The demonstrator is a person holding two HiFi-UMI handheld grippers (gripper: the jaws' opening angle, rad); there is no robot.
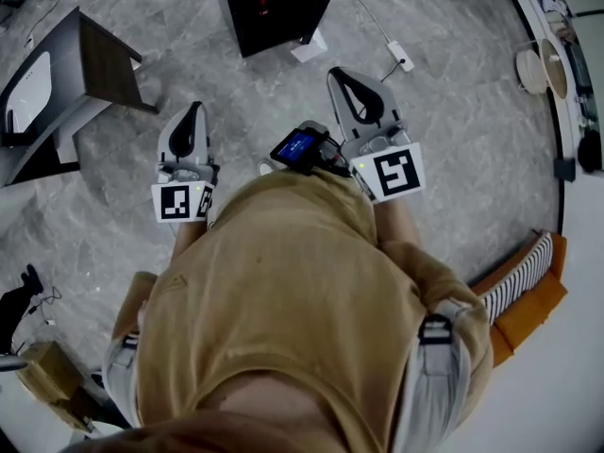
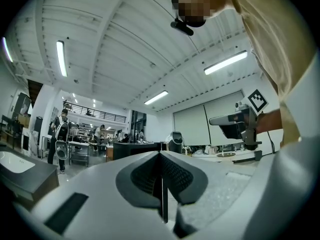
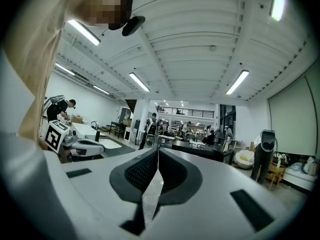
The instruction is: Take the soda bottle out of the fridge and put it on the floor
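The person in a tan shirt (image 1: 283, 300) fills the lower half of the head view and holds both grippers out over the grey marbled floor (image 1: 453, 149). The left gripper (image 1: 195, 109) sits left of centre and the right gripper (image 1: 342, 74) just right of centre. Each carries its marker cube close to the person's body. Between them, against the shirt, is a small device with a blue screen (image 1: 296, 146).

In the left gripper view the two dark pads meet along one thin line, and nothing is between them. In the right gripper view the pads touch at their tips in the same way, and that gripper is also empty. Each gripper shows at the edge of the other's view, level with it and well apart from it.

The dark fridge (image 1: 278, 8) stands on the floor at the top centre of the head view, ahead of both grippers and well apart from them. Small red spots show on its top face, but they are too small to tell whether one is the soda bottle, which cannot be picked out anywhere else.

A grey table (image 1: 66, 92) stands at the upper left. A white power strip (image 1: 399, 55) with its cable lies on the floor at the upper right. An orange seat with a striped cushion (image 1: 528, 295) sits at the right edge.
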